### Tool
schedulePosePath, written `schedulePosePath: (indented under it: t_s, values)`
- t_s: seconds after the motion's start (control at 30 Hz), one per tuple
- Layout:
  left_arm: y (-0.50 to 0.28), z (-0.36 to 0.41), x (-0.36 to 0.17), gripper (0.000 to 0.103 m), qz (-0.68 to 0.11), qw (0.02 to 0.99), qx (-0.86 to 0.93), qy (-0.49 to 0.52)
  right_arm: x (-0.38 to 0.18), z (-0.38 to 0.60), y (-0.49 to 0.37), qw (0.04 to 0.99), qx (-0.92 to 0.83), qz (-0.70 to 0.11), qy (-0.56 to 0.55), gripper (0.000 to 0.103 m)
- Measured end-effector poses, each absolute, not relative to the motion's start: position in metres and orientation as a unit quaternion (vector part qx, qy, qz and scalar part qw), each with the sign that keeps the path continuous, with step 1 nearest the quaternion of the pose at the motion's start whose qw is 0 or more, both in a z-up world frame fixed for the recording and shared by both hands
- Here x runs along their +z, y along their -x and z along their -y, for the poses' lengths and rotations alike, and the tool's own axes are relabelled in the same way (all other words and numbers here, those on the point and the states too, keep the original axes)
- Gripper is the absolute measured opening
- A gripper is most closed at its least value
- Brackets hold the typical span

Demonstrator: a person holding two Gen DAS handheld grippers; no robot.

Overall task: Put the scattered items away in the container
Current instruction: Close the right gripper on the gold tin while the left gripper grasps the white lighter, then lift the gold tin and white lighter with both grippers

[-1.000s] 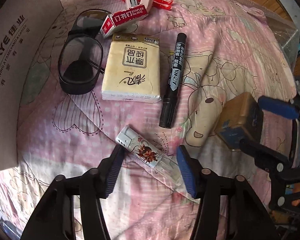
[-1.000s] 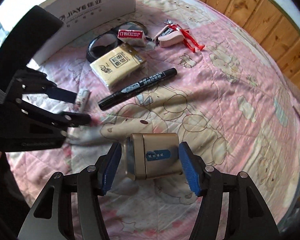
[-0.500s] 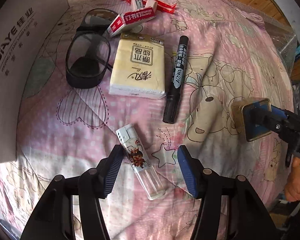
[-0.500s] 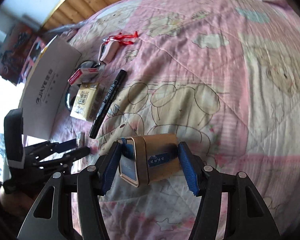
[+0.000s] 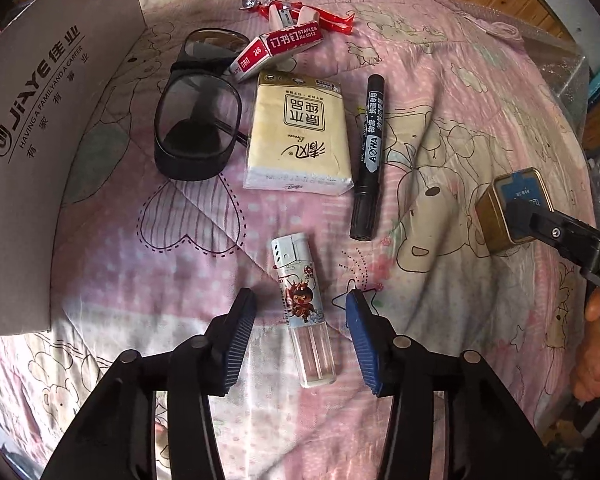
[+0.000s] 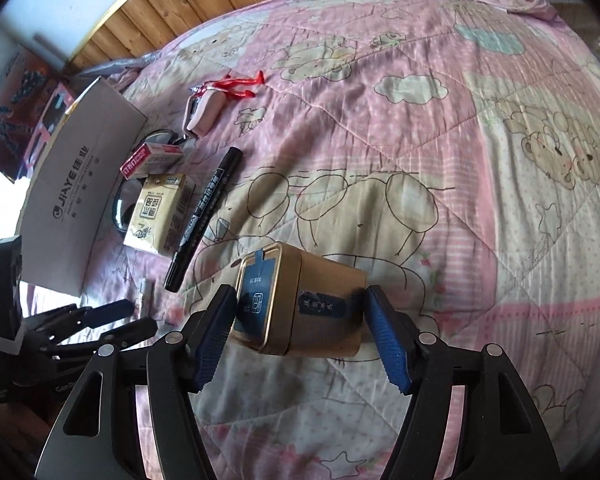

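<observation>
The pink quilted cartoon-print bedspread (image 6: 420, 92) carries everything. A grey printed cardboard box (image 5: 40, 128) stands at its left edge. My right claw (image 6: 300, 316) pinches a gold rectangular metal tin (image 6: 304, 304), raised off the quilt. My left claw (image 5: 300, 320) is spread, straddling a white-capped clear plastic lighter (image 5: 304, 312) lying flat, untouched.

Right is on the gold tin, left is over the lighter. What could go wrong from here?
1. The right gripper clamps the gold tin end to end, tilted; smooth metal may twist out on the way to the cardboard box.
2. The left gripper is open astride the lighter, which lies flat on the soft quilt; closing could push it in or pinch fabric.
3. Both tools share one path to the box, so they may collide.
</observation>
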State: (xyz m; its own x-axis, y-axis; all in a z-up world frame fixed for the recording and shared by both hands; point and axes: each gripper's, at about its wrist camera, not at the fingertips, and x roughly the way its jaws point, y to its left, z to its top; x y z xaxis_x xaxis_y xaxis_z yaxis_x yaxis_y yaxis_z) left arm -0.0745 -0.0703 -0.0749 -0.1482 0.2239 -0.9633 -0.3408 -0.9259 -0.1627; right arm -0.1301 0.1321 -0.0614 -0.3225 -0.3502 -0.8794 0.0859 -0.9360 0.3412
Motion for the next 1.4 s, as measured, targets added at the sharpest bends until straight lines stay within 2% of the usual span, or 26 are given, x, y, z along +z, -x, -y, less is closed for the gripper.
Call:
schedulePosePath:
  t_s: [0.1,0.3,0.43,0.47,0.5,0.53,0.57,0.6,0.67,1.03,1.4]
  values:
    - [0.075,0.084,-0.075,0.049,-0.046,0.179,0.761,0.622,-0.068,-0.138,0.128,0.132,-0.799,0.152,-0.567,0.069]
    - [0.082,0.107,-0.073,0.050,-0.034,0.175,0.766,0.617,-0.065,-0.132,0.118,0.126,-0.805,0.167,-0.556,0.069]
    - [0.079,0.106,-0.074,0.058,-0.042,0.179,0.773,0.607,-0.064,-0.133,0.116,0.118,-0.810,0.169,-0.549,0.069]
    - [0.080,0.105,-0.075,0.059,-0.051,0.182,0.776,0.602,-0.065,-0.133,0.116,0.113,-0.809,0.168,-0.551,0.066]
    - [0.077,0.092,-0.075,0.058,-0.065,0.187,0.778,0.597,-0.066,-0.133,0.117,0.108,-0.808,0.167,-0.554,0.065]
    - [0.073,0.074,-0.076,0.052,-0.080,0.191,0.780,0.591,-0.067,-0.132,0.118,0.111,-0.806,0.169,-0.556,0.055]
    - [0.073,0.071,-0.075,0.036,-0.090,0.191,0.782,0.586,-0.066,-0.130,0.118,0.113,-0.806,0.167,-0.556,0.053]
    - [0.074,0.069,-0.074,0.026,-0.090,0.196,0.782,0.585,-0.065,-0.127,0.118,0.109,-0.808,0.158,-0.557,0.053]
    - [0.080,0.075,-0.073,0.021,-0.074,0.200,0.778,0.591,-0.064,-0.123,0.118,0.108,-0.811,0.145,-0.557,0.053]
    - [0.078,0.081,-0.056,0.020,-0.030,0.229,0.774,0.590,-0.056,-0.129,0.110,0.092,-0.816,0.156,-0.549,0.053]
    - [0.076,0.072,-0.045,0.020,-0.060,0.221,0.774,0.590,-0.044,-0.125,0.097,0.090,-0.815,0.159,-0.551,0.053]
